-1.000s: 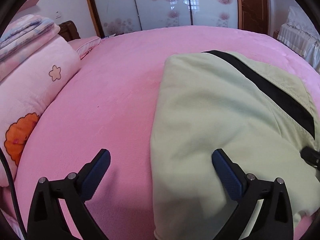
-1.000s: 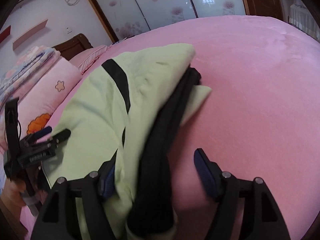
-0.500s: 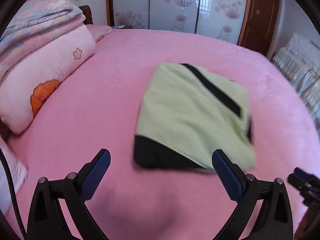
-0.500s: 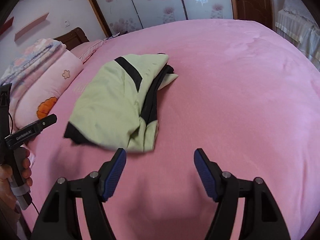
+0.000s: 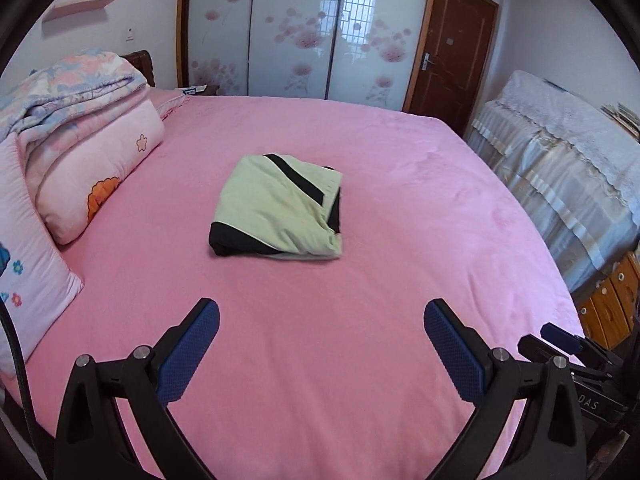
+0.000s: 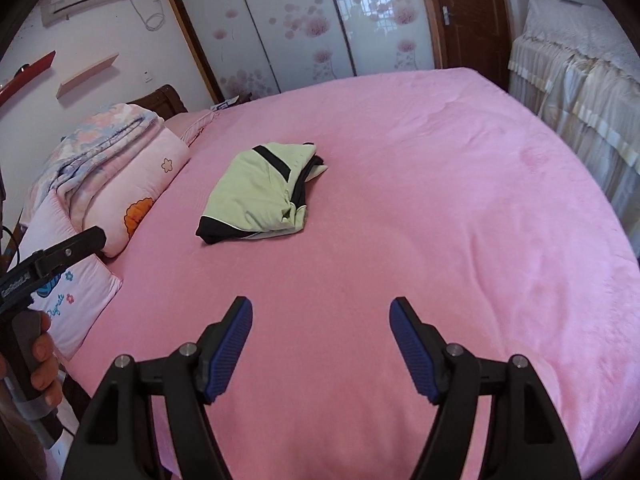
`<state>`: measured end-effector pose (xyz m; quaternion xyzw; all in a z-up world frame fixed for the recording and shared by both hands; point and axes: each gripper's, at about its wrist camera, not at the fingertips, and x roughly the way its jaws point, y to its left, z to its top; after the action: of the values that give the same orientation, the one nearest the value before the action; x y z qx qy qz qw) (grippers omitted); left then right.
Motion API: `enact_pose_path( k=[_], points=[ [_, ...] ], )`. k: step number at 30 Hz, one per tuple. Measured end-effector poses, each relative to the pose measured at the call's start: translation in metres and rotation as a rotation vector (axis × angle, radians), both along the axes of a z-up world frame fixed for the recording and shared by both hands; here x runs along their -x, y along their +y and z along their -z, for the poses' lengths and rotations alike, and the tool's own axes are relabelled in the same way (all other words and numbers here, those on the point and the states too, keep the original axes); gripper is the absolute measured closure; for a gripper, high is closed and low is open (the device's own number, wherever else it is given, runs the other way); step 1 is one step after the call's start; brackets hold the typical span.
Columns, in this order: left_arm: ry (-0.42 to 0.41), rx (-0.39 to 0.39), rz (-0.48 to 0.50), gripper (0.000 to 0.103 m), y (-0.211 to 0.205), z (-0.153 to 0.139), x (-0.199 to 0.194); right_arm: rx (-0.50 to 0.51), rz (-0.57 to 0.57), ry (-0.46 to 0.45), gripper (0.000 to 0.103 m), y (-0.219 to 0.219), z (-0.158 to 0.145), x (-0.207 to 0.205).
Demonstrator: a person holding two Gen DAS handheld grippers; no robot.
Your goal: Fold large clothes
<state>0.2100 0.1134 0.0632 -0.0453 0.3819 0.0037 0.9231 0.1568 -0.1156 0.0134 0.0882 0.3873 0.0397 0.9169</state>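
Note:
A light green garment with black trim (image 5: pixel 278 208) lies folded into a compact bundle in the middle of the pink bed (image 5: pixel 380 280); it also shows in the right wrist view (image 6: pixel 260 196). My left gripper (image 5: pixel 320 320) is open and empty, held well back from the garment above the near part of the bed. My right gripper (image 6: pixel 322 314) is open and empty, also well short of the garment. The left gripper's body shows at the left edge of the right wrist view (image 6: pixel 52 258), held in a hand.
Folded quilts and pink pillows (image 5: pixel 80 152) are stacked along the bed's left side. A lace-covered piece of furniture (image 5: pixel 568 168) stands to the right of the bed, a wooden drawer unit (image 5: pixel 608 300) below it. Sliding wardrobe doors (image 5: pixel 304 28) and a brown door (image 5: pixel 452 48) are behind.
Both grippers have pulled back and up from the garment. One second ago they were right at the cloth; now it lies free and folded on the bed, far ahead.

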Motion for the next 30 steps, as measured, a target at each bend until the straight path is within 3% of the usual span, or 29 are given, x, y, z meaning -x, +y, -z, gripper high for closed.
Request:
enact_pose_path(
  k=[4, 13, 23, 30],
  points=[
    [-0.05, -0.07, -0.004, 0.001, -0.031, -0.013, 0.059, 0.034, 0.009, -0.033, 0.032, -0.009, -0.011, 0.049],
    [-0.074, -0.111, -0.059, 0.001, -0.066, -0.021, 0.144, 0.086, 0.047, -0.106, 0.032, -0.018, -0.029, 0.127],
    [-0.054, -0.064, -0.111, 0.001, -0.086, 0.002, 0.196, 0.092, 0.119, -0.13, 0.028, -0.024, -0.021, 0.184],
    [-0.039, -0.048, -0.097, 0.001, -0.098, 0.019, 0.215, 0.123, 0.091, -0.147, 0.028, -0.014, -0.02, 0.199]
  ],
)
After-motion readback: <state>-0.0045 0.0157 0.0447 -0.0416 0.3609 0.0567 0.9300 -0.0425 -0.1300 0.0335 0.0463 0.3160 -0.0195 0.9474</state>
